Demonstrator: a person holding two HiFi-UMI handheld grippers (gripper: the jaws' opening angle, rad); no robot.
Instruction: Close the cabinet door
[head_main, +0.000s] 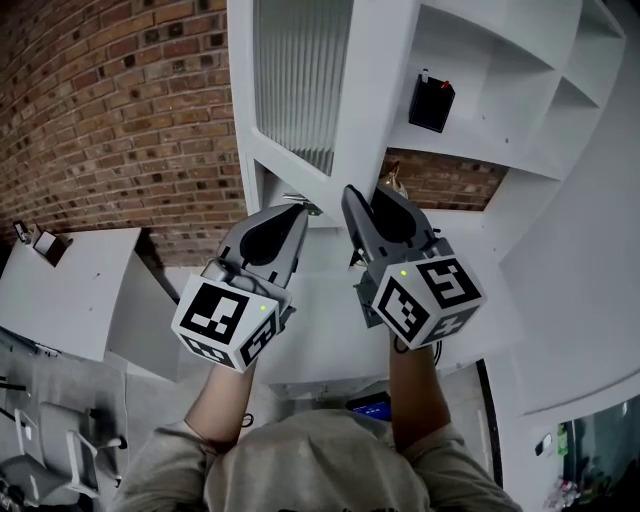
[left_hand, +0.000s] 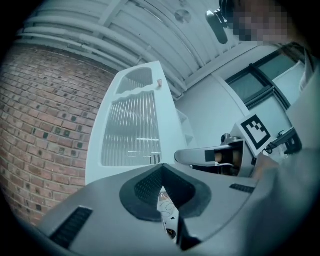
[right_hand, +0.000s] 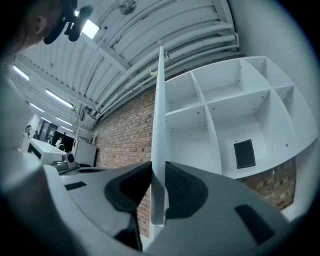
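Door: the cabinet door (head_main: 300, 80), the one with the ribbed glass, is wide open. It sticks out from the white shelves (head_main: 555, 75), and every compartment we can see is exposed.

Door from the right gripper view: we look straight along its thin free edge (right_hand: 159, 125). The brick wall (right_hand: 125, 135) is on one side of it and the shelves (right_hand: 220, 100) on the other.

Right gripper: the right gripper (head_main: 368, 195) has that edge between its jaws (right_hand: 157, 167). The pads sit against both faces of the panel, so we read it as a proper grasp on the door, low down on the edge.

Left gripper: the left gripper (head_main: 298, 208) is clenched, tips together with nothing caught between them (left_hand: 161, 170). It sits just beside the right one, facing the glass side of the door (left_hand: 132, 130), and isn't touching it as far as we can tell.

Other stuff: a black box (head_main: 431, 103) stands in one of the shelf compartments, well back from the front. We'd guess it won't get in the door's way.

Done so far: we've got a hold of the door, and that's about it.

Left to do: pretty much the whole swing. The door has to come round until it lies flat against the shelf front, and then the jaws have to let go before they get pinched. We'd call it early days.

Watch out for: it's a thin edge and a pinch grip, so it could slip if we pull at an angle.
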